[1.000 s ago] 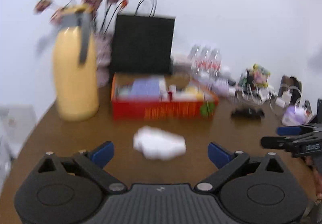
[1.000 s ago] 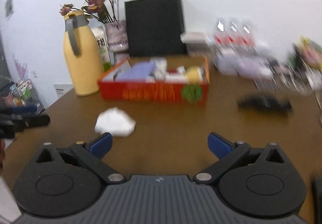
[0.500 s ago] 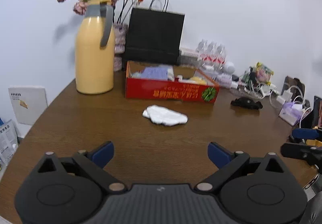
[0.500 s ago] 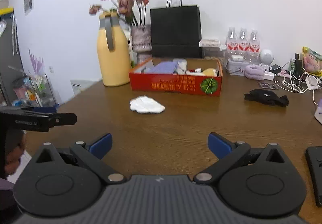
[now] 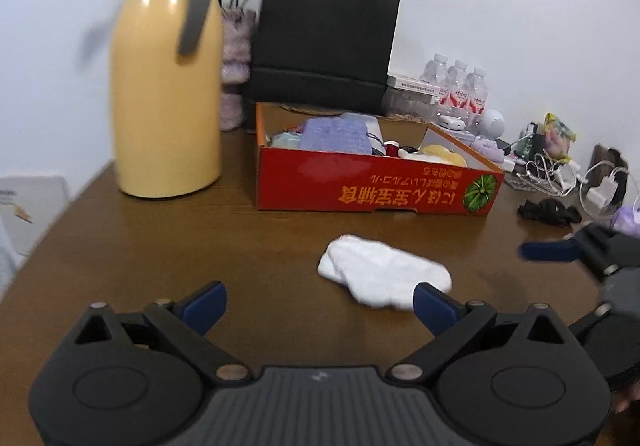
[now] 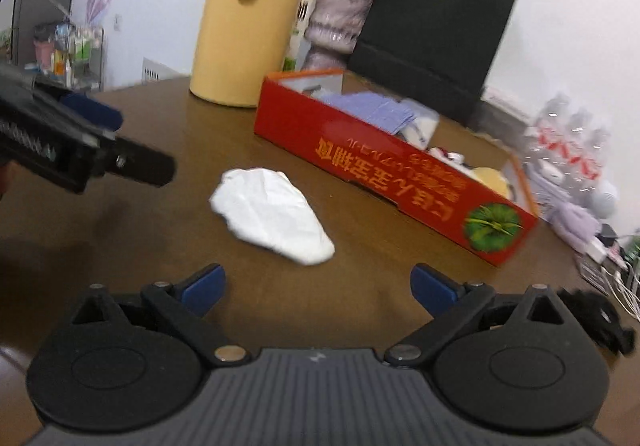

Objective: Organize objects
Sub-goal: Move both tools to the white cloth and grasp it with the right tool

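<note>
Both tools hang over the brown table with fingers spread wide, the left gripper and right gripper gripping nothing; the crumpled white cloth lies just before the red cardboard box, beside the yellow thermos

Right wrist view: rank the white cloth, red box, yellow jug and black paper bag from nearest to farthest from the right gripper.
From the right gripper:
1. White cloth, just ahead on the table.
2. Red box, beyond it, to the right.
3. Yellow jug, back left.
4. Black paper bag, rearmost, behind the box.
</note>
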Tool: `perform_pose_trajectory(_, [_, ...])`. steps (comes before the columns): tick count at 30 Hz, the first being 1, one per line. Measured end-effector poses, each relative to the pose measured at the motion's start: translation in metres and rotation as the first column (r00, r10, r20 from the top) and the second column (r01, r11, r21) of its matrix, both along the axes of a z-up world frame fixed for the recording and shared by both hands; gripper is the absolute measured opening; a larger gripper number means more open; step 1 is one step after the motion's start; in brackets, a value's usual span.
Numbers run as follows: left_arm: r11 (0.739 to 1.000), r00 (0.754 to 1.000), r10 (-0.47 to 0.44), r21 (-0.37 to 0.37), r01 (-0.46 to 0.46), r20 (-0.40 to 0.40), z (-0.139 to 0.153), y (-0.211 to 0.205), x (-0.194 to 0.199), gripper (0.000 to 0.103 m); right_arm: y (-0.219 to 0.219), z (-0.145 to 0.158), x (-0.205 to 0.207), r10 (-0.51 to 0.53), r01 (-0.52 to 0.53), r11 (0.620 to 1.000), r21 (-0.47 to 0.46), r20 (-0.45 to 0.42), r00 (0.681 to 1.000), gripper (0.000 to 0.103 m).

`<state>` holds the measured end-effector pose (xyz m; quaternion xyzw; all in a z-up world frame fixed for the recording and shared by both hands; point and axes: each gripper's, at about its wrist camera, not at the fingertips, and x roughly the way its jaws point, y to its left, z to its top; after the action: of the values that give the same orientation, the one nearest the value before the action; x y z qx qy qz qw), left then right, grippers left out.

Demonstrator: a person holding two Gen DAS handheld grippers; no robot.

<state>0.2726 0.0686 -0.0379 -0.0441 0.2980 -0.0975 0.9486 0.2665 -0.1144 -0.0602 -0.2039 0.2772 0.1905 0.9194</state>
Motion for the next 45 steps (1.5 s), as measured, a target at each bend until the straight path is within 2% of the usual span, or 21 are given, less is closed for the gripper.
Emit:
perform_pose_trajectory(3, [0.998,0.999,0.026,-0.055,-0.027,-0.031,0.0,0.011,0.033,0.1,0.009,-0.01,0.024,0.037,-0.037,0.999,-0.032,0.008,0.999,0.101])
perform_pose_trajectory(5, [0.996,1.0,0.02,-0.089,-0.022,-0.017,0.002,0.016,0.05,0.1,0.008,-0.012,0.035,0.075,-0.075,0.997,0.022,-0.019,0.997,0.095])
perform_pose_trajectory(6, [0.995,1.0,0.014,-0.099,-0.015,-0.01,0.002,0.017,0.057,0.1,0.006,-0.012,0.042,0.091,-0.088,0.994,0.065,-0.047,0.995,0.085])
perform_pose_trajectory(7, [0.995,1.0,0.018,-0.101,-0.018,-0.006,0.003,0.018,0.064,0.1,0.003,-0.013,0.049,0.108,-0.096,0.987,0.128,-0.087,0.99,0.063])
perform_pose_trajectory(9, [0.995,0.999,0.045,-0.089,-0.045,-0.001,0.002,0.019,0.073,0.1,-0.006,-0.012,0.061,0.107,-0.074,0.971,0.228,-0.136,0.985,0.037])
perform_pose_trajectory(10, [0.994,0.998,0.057,-0.095,-0.057,0.005,0.0,0.022,0.074,0.1,-0.007,-0.012,0.062,0.092,-0.061,0.972,0.225,-0.13,0.987,0.029])
perform_pose_trajectory(12, [0.99,0.997,0.073,-0.122,-0.073,-0.01,-0.005,0.029,0.073,0.1,-0.012,-0.012,0.064,0.075,-0.043,0.97,0.241,-0.125,0.989,0.021])
perform_pose_trajectory(15, [0.99,0.996,0.084,-0.112,-0.086,-0.022,-0.009,0.031,0.069,0.099,-0.027,-0.01,0.065,0.069,-0.011,0.939,0.344,-0.157,0.985,0.017])
perform_pose_trajectory(19, [0.994,0.998,0.066,-0.091,-0.065,0.008,-0.008,0.026,0.051,0.098,-0.051,-0.004,0.058,0.093,0.038,0.861,0.507,-0.229,0.969,0.01])
perform_pose_trajectory(24, [0.992,0.996,-0.069,-0.104,0.074,0.054,-0.003,0.005,0.012,0.098,-0.097,-0.003,0.018,0.263,0.086,0.648,0.757,-0.329,0.907,0.009])
perform_pose_trajectory(26, [0.985,0.989,-0.127,-0.11,0.134,0.075,-0.003,-0.003,-0.001,0.098,-0.115,-0.008,0.004,0.261,0.139,0.612,0.778,-0.365,0.894,0.01])
perform_pose_trajectory(27, [0.983,0.987,-0.143,-0.107,0.151,0.078,-0.004,-0.008,-0.005,0.099,-0.124,-0.01,-0.001,0.217,0.175,0.621,0.764,-0.382,0.898,0.011])
perform_pose_trajectory(30, [0.986,0.986,-0.164,-0.028,0.165,0.02,-0.013,-0.035,0.003,0.096,-0.137,-0.009,-0.018,-0.131,0.326,0.773,0.544,-0.366,0.921,0.011])
perform_pose_trajectory(32, [0.988,0.988,-0.153,0.012,0.153,-0.033,-0.02,-0.048,0.01,0.089,-0.136,-0.002,-0.03,-0.191,0.325,0.806,0.495,-0.302,0.934,0.013])
perform_pose_trajectory(33, [0.988,0.987,-0.152,0.015,0.153,-0.054,-0.023,-0.051,0.012,0.087,-0.133,0.003,-0.037,-0.199,0.307,0.814,0.493,-0.261,0.945,0.022])
perform_pose_trajectory(34, [0.989,0.987,-0.149,0.005,0.15,-0.063,-0.024,-0.053,0.012,0.087,-0.129,0.006,-0.042,-0.202,0.292,0.825,0.483,-0.23,0.952,0.044])
perform_pose_trajectory(36, [0.988,0.986,-0.153,-0.046,0.15,-0.067,-0.023,-0.052,0.006,0.087,-0.116,0.012,-0.051,-0.206,0.257,0.866,0.43,-0.161,0.965,0.068])
perform_pose_trajectory(38, [0.985,0.985,-0.15,-0.102,0.142,-0.081,-0.022,-0.049,-0.002,0.088,-0.098,0.013,-0.052,-0.173,0.198,0.911,0.361,-0.099,0.98,0.069])
perform_pose_trajectory(40, [0.982,0.984,-0.149,-0.133,0.136,-0.095,-0.023,-0.052,-0.012,0.089,-0.081,0.009,-0.046,-0.116,0.138,0.945,0.296,-0.092,0.989,0.069])
perform_pose_trajectory(43, [0.985,0.984,-0.167,-0.048,0.164,-0.069,-0.025,-0.071,-0.026,0.088,-0.065,0.0,-0.024,-0.091,0.11,0.975,0.191,-0.106,0.99,0.069])
perform_pose_trajectory(45, [0.991,0.988,-0.132,-0.013,0.131,-0.081,-0.028,-0.08,-0.024,0.085,-0.068,-0.003,-0.013,-0.089,0.111,0.972,0.205,-0.117,0.989,0.068])
